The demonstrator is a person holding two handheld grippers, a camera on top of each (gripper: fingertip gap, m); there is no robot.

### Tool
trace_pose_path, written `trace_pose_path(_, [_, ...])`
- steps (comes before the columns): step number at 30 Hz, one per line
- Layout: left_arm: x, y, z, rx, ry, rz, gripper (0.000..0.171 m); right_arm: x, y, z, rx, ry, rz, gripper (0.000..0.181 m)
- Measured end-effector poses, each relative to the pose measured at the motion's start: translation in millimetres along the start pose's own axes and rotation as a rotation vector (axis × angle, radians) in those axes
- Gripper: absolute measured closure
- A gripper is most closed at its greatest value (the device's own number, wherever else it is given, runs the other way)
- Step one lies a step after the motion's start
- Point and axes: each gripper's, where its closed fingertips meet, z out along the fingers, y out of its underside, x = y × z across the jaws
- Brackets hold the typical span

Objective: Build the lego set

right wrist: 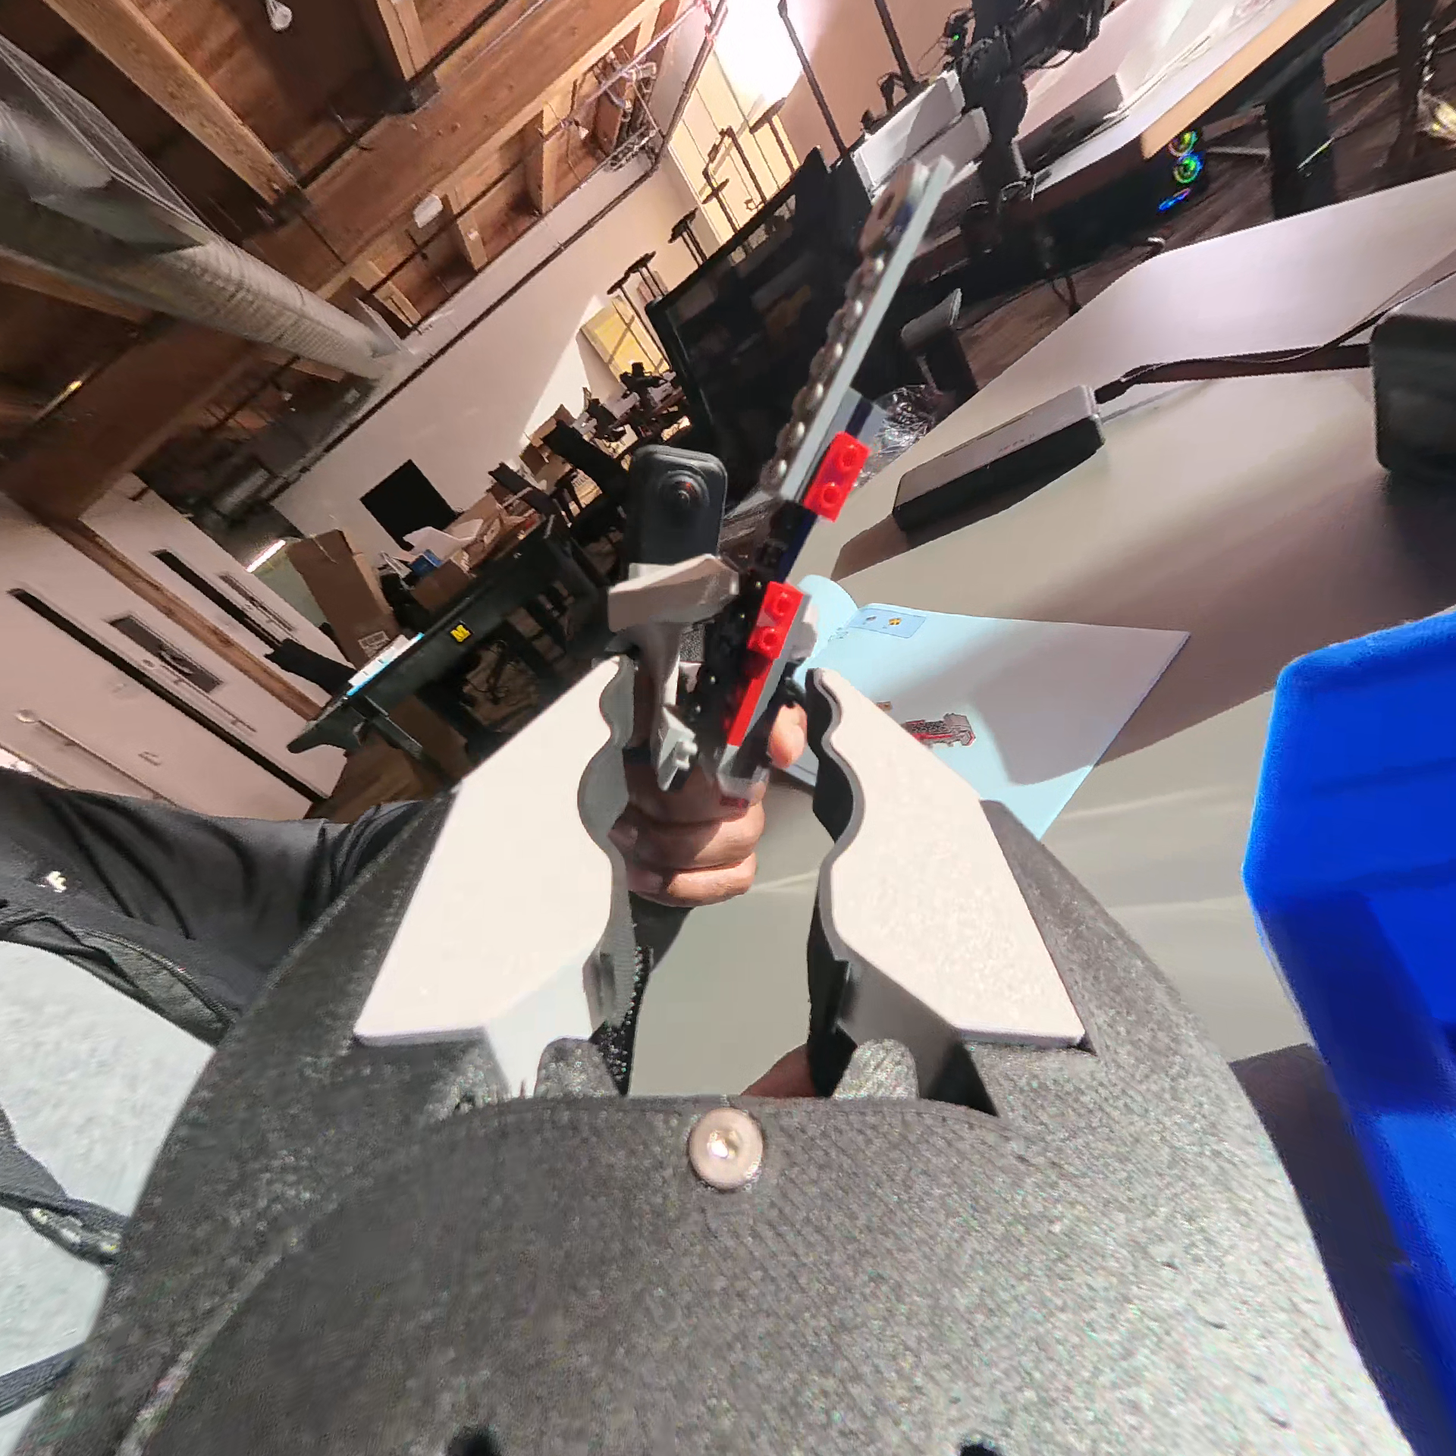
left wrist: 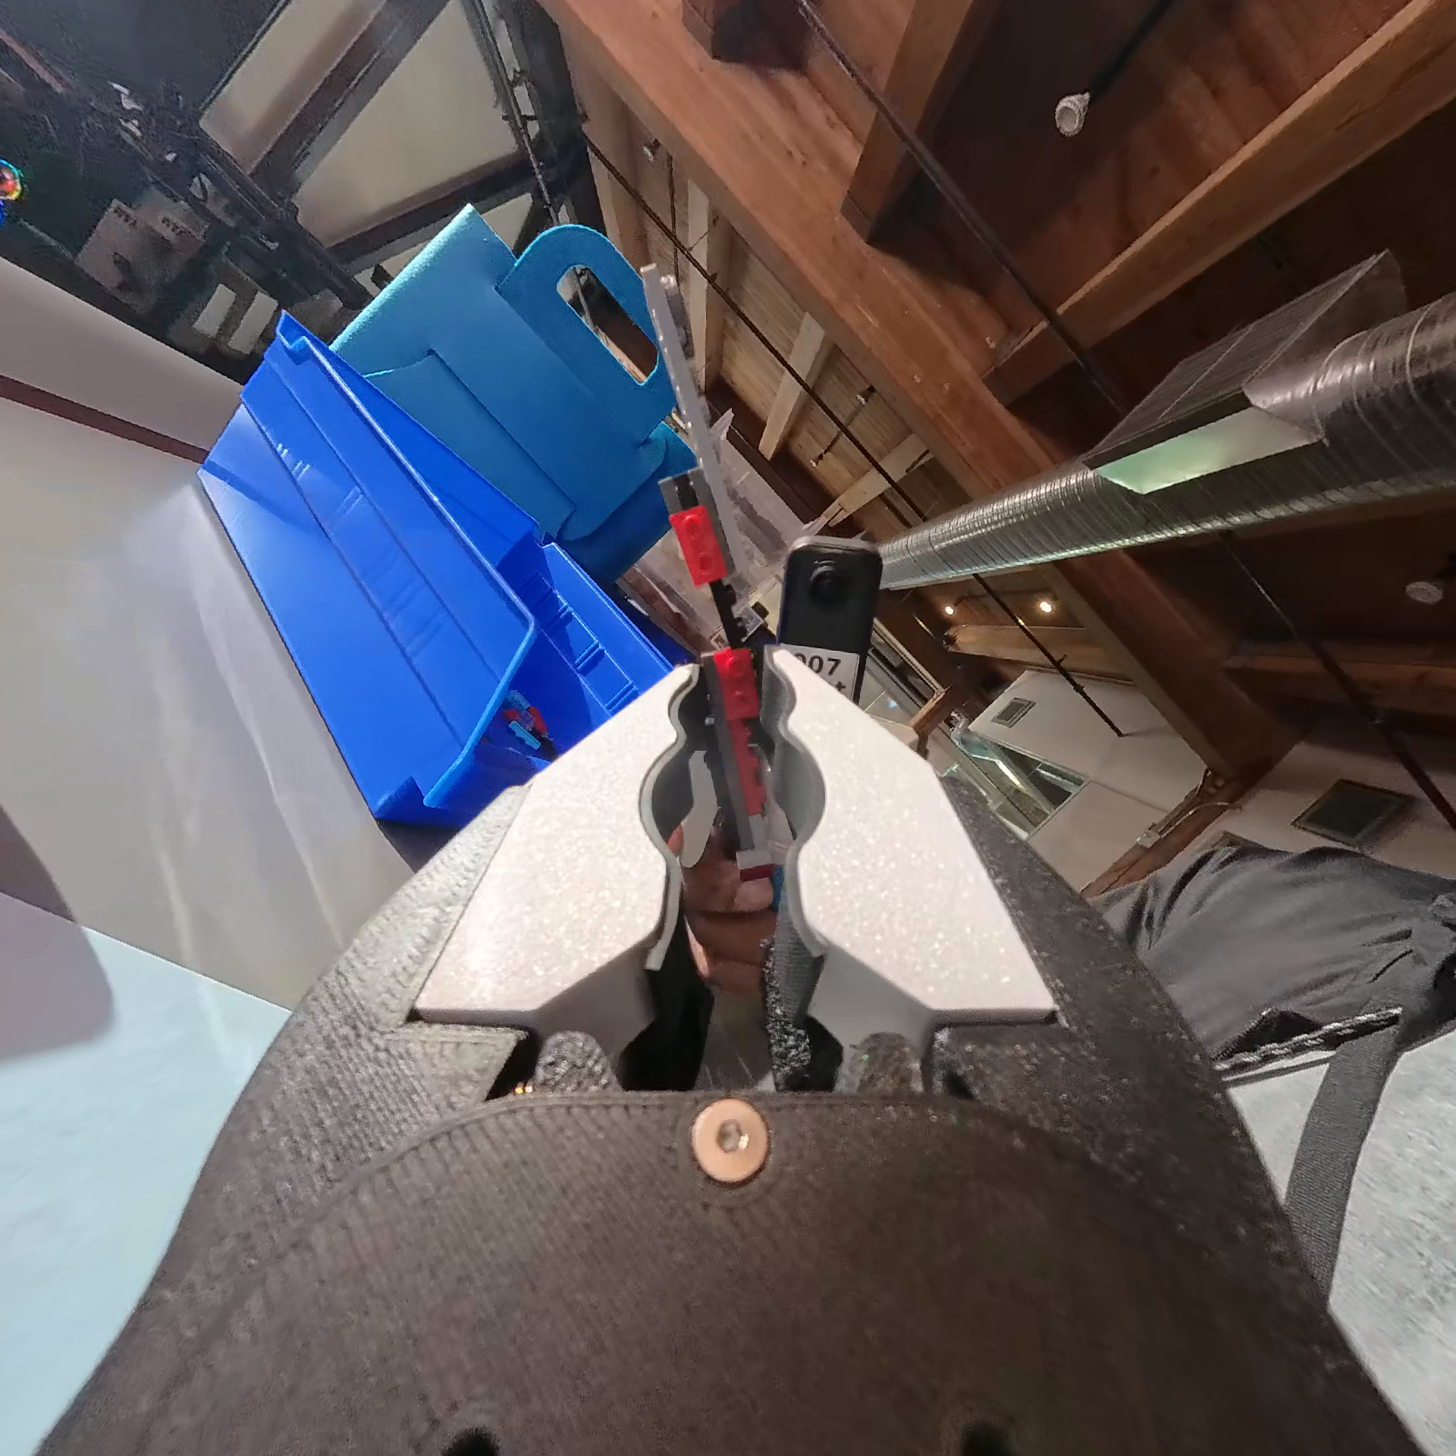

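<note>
A long, thin lego assembly (left wrist: pixel 697 536) of grey plates with red and black pieces is held up in the air, standing almost upright. My left gripper (left wrist: pixel 734 670) is shut on its lower part. In the right wrist view the assembly (right wrist: pixel 835 473) rises up and to the right, and the left gripper's grey fingers (right wrist: pixel 670 595) clamp it from the far side. My right gripper (right wrist: pixel 713 677) is open, with its jaws standing wide on either side of the assembly's lower end without touching it. A hand (right wrist: pixel 693 827) shows behind the assembly.
Blue plastic bins (left wrist: pixel 394 551) stand on the table to the left; one also shows at the right edge of the right wrist view (right wrist: pixel 1355 945). A pale blue instruction booklet (right wrist: pixel 1024 709) lies on the table (right wrist: pixel 1182 512). A black box (right wrist: pixel 1001 465) sits farther back. A dark sleeve (left wrist: pixel 1261 945) is nearby. My two grippers' fingertips are within a few centimetres of each other.
</note>
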Motion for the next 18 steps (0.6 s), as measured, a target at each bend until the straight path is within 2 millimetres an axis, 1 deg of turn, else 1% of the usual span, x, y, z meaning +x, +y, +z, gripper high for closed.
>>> trace_pose_path(8, [5.7, 6.7, 4.2, -0.027, 0.023, 0.017, 0.159, -0.2, 7.5, 2.2, -0.026, -0.037, 0.04, 0.146])
trace_pose_path(12, [7.3, 8.6, 5.5, -0.036, 0.03, 0.024, 0.159, -0.2, 7.2, 1.8, -0.019, -0.055, 0.056, 0.155])
trace_pose_path(18, [8.1, 8.8, 5.8, -0.036, 0.039, 0.019, 0.159, 0.0, 7.5, 1.4, -0.019, -0.065, 0.067, 0.158])
